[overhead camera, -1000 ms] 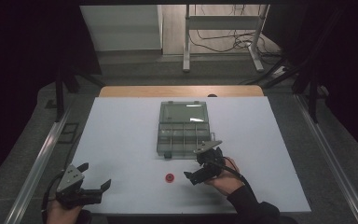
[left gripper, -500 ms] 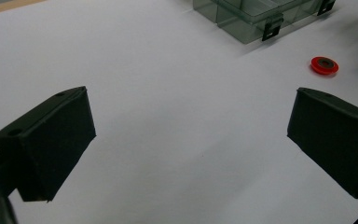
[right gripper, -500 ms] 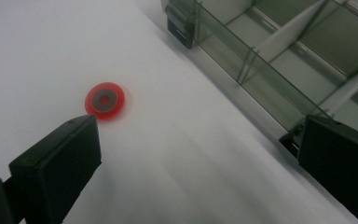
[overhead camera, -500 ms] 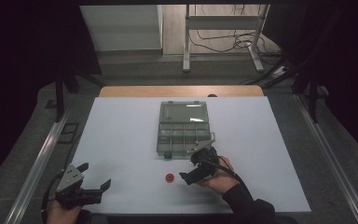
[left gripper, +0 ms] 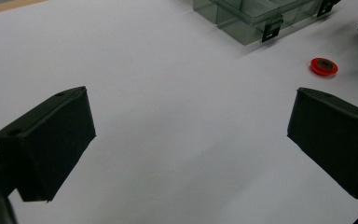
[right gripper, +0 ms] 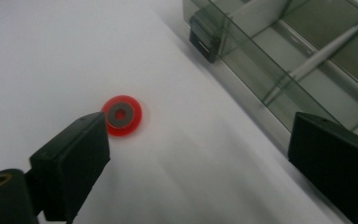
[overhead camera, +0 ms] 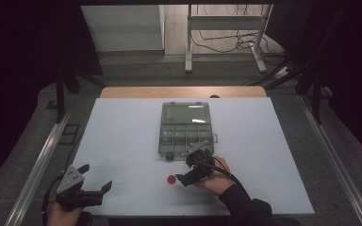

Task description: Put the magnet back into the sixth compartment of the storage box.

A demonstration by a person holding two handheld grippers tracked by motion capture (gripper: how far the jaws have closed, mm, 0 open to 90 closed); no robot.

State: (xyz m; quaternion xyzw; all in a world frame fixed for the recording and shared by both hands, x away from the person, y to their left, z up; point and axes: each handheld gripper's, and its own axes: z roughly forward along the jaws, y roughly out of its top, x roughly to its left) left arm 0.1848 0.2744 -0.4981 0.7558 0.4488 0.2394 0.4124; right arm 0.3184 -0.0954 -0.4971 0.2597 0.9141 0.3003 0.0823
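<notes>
Surface [overhead camera: 122,141]: matt white, smooth, with a bare wood strip [overhead camera: 184,92] at the far edge. Compartment box [overhead camera: 185,129]: clear smoky plastic, glossy. Red ring [right gripper: 122,115]: glossy plastic, dull grey centre. Tongs [right gripper: 205,163]: matt black plastic.

Overhead forward-down view; two low tongs cameras sharing red ring [overhead camera: 171,179].

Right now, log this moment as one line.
left gripper: open, idle | right gripper: open beside red ring | box: lid open
</notes>
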